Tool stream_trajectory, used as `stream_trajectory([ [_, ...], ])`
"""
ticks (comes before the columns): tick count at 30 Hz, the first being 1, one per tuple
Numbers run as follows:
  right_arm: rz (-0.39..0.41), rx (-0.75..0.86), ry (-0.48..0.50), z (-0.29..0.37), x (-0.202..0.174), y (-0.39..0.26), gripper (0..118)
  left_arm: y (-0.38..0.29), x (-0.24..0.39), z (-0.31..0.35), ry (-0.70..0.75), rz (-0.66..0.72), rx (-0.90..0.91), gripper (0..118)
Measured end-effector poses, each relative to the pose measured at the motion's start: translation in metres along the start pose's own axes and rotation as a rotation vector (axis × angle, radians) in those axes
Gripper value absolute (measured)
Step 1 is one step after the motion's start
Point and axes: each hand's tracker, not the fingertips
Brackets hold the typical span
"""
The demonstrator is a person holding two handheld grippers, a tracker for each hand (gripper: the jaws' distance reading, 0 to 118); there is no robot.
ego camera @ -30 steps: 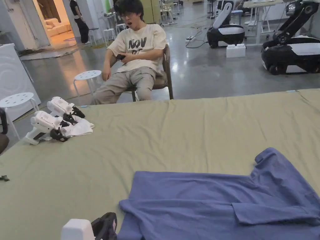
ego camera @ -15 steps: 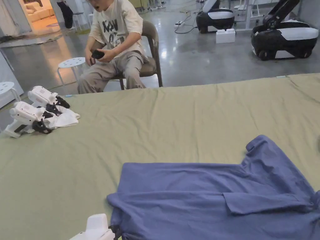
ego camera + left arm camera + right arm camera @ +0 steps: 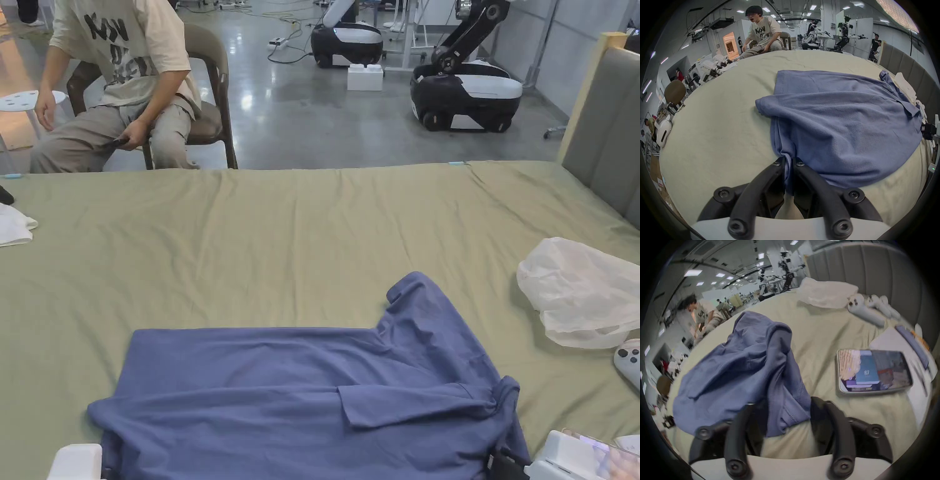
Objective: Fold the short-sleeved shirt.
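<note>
Left gripper view first: the left gripper (image 3: pixel 789 160) has its two black jaws pressed together on a bunched fold of the blue shirt (image 3: pixel 843 126), pinching the hem end. Over in the right gripper view, the right gripper (image 3: pixel 781 404) has its jaws spread wide, with a fold of the shirt's collar end (image 3: pixel 740 369) lying loose between them, so nothing is clamped there. Just beside it on the right a phone (image 3: pixel 873 371) lies flat on the green sheet (image 3: pixel 818 337). Head view now: the shirt (image 3: pixel 300 394) lies spread along the near edge of the bed, one short sleeve folded in across its middle, the other sleeve pointing away. Farther right sits a crumpled white plastic bag (image 3: pixel 581 290). Beyond the bed a person (image 3: pixel 119 81) sits on a chair, and wheeled robots (image 3: pixel 465 87) stand on the grey floor.
</note>
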Motion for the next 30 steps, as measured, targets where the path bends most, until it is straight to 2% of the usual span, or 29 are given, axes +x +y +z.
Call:
stream_trajectory([
  [1, 0.049, -0.003, -0.035, 0.005, -0.006, 0.001, 11, 0.0, 0.001, 0.001, 0.003, -0.004, 0.003, 7],
  [3, 0.109, -0.007, -0.015, 0.009, -0.009, 0.003, 11, 0.003, 0.0, 0.004, 0.001, 0.007, -0.003, 0],
  [7, 0.094, -0.003, -0.028, 0.03, -0.01, 0.007, 11, 0.005, -0.018, 0.032, -0.016, 0.104, 0.071, 0],
  [9, 0.114, 0.002, -0.069, 0.045, -0.01, 0.009, 11, 0.003, -0.029, 0.052, -0.066, 0.154, 0.098, 0],
  [14, 0.133, 0.027, -0.068, 0.1, 0.001, -0.01, 11, -0.028, -0.048, 0.107, -0.089, 0.162, 0.073, 0],
  [22, 0.178, -0.07, -0.066, 0.158, 0.028, -0.067, 11, -0.098, -0.05, 0.159, -0.127, 0.117, -0.032, 0],
  [23, 0.178, -0.074, -0.062, 0.16, 0.03, -0.069, 13, -0.102, -0.049, 0.16, -0.131, 0.113, -0.027, 3],
  [25, 0.169, -0.072, -0.054, 0.158, 0.031, -0.069, 44, -0.103, -0.048, 0.158, -0.133, 0.114, -0.036, 45],
  [26, 0.176, -0.076, -0.063, 0.156, 0.029, -0.067, 55, -0.103, -0.047, 0.157, -0.108, 0.104, -0.054, 69],
  [27, 0.188, -0.07, -0.081, 0.157, 0.028, -0.066, 57, -0.102, -0.046, 0.158, -0.073, 0.098, -0.048, 81],
  [30, 0.205, 0.022, -0.05, 0.171, 0.022, -0.055, 58, -0.091, -0.041, 0.18, -0.019, 0.031, 0.114, 81],
])
